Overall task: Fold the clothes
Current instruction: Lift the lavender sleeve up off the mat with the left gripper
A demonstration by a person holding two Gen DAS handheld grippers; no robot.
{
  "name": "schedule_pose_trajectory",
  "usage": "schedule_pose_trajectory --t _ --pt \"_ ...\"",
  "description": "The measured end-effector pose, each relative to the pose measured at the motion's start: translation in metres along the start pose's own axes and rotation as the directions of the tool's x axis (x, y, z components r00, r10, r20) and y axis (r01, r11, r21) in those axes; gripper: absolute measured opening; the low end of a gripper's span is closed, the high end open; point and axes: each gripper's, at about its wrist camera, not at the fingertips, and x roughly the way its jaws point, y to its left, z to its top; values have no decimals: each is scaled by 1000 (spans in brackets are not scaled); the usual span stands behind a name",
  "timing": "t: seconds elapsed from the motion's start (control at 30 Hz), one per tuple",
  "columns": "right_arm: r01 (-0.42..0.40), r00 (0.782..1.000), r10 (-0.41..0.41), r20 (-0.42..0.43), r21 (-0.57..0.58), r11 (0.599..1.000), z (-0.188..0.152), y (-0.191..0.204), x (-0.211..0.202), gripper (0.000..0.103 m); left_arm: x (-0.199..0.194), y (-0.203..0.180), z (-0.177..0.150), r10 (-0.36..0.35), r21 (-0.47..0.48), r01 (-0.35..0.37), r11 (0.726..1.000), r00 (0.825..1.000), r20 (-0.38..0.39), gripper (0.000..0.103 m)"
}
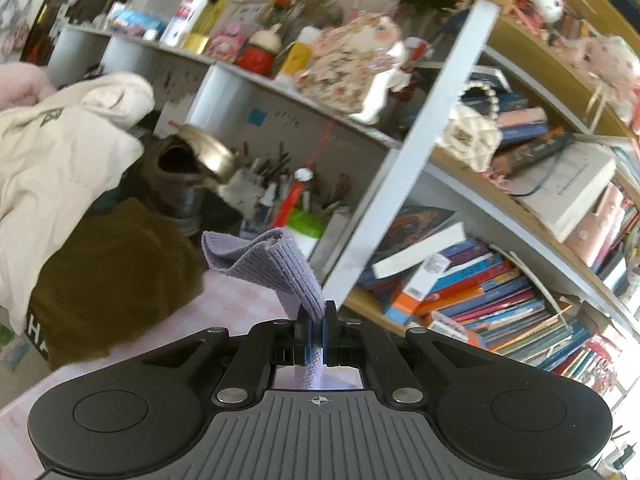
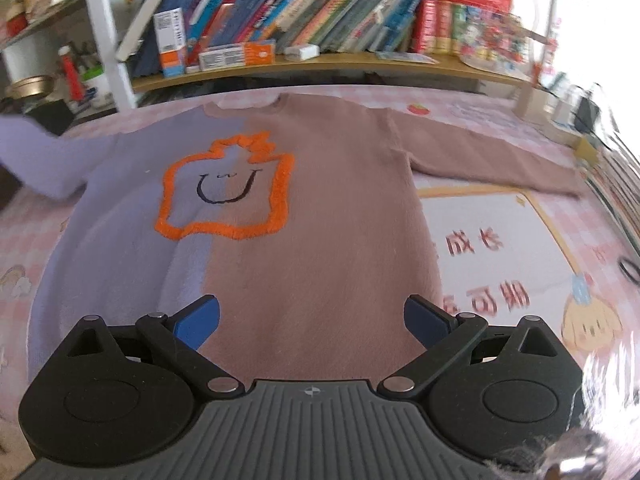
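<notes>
1. While its jaws clench a ribbed lilac cuff [image 1: 276, 268], the left gripper [image 1: 318, 336] holds it lifted toward 12 o'clock.
2. The right gripper [image 2: 312, 320] hangs released over the sweater [image 2: 312, 208], which lies flat on the pink cloth [image 2: 500, 248].
3. At 10 o'clock, clothes [image 1: 60, 168] are piled; perhaps jackets.
4. Bookshelves [image 2: 320, 60] stand behind.

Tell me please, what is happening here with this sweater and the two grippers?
A person is folding a two-colour sweater that lies flat on a pink patterned cover. The left gripper is shut on the ribbed lilac cuff and holds it above the cover. The right gripper is open over the brown half of the hem, gripping nothing.
</notes>
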Motion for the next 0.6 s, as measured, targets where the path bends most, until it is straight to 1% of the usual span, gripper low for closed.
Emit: schedule_pose_trajectory --t 0.13,0.23,0.43,0.6 --pt "-69 998 69 -8 -34 997 12 -29 8 99 -4 -47 -10 -6 48 5 999 1000 20 3" --pt "-124 992 124 -13 -52 991 18 -50 13 99 -3 -88 -23 1 110 -4 994 1000 28 3" --pt "-227 974 227 -7 -84 970 25 -83 17 99 22 -148 -57 43 234 -36 972 999 -23 3" --pt "-271 963 270 -20 -95 958 24 -101 18 99 45 -196 -85 84 336 -57 940 994 -66 3"
